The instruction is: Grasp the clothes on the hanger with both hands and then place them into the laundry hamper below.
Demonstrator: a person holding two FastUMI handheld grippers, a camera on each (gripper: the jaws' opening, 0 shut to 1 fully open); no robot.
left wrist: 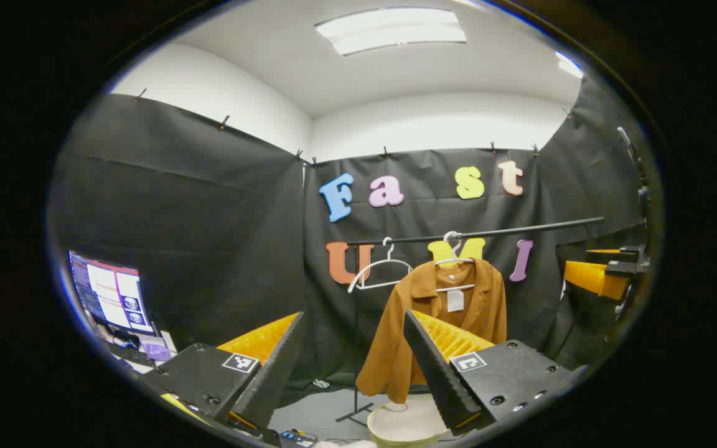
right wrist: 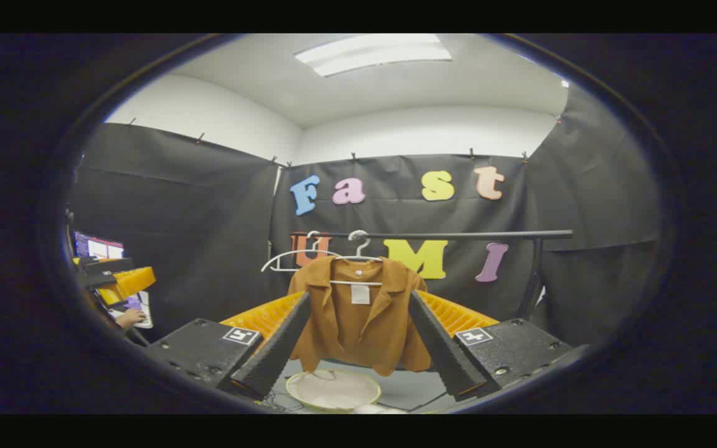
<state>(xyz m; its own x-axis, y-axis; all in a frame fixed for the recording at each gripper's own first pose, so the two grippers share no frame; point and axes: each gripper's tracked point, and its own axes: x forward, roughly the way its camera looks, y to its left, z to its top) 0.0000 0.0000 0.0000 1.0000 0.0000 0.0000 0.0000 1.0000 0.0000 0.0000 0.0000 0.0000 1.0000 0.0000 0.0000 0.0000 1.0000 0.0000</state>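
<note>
A brown shirt (left wrist: 489, 305) (right wrist: 358, 330) hangs on a white hanger (left wrist: 453, 247) (right wrist: 358, 239) from a black rail (left wrist: 508, 230) (right wrist: 458, 235). Below it on the floor stands a round pale laundry hamper (left wrist: 383, 429) (right wrist: 333, 391). My left gripper (left wrist: 353, 314) is open, short of the shirt, which lies ahead and to the right of it. My right gripper (right wrist: 359, 295) is open too, its fingers framing the shirt from a distance without touching it. In the left gripper view the right gripper (left wrist: 595, 277) shows at the right edge; in the right gripper view the left gripper (right wrist: 119, 280) shows at the left edge.
An empty white hanger (left wrist: 377, 270) (right wrist: 290, 258) hangs on the rail left of the shirt. The rail's stand (left wrist: 355, 348) (right wrist: 533, 280) reaches the floor. A monitor (left wrist: 112, 292) (right wrist: 97, 247) and keyboard sit at the left, with a person's hand (right wrist: 128, 318) there.
</note>
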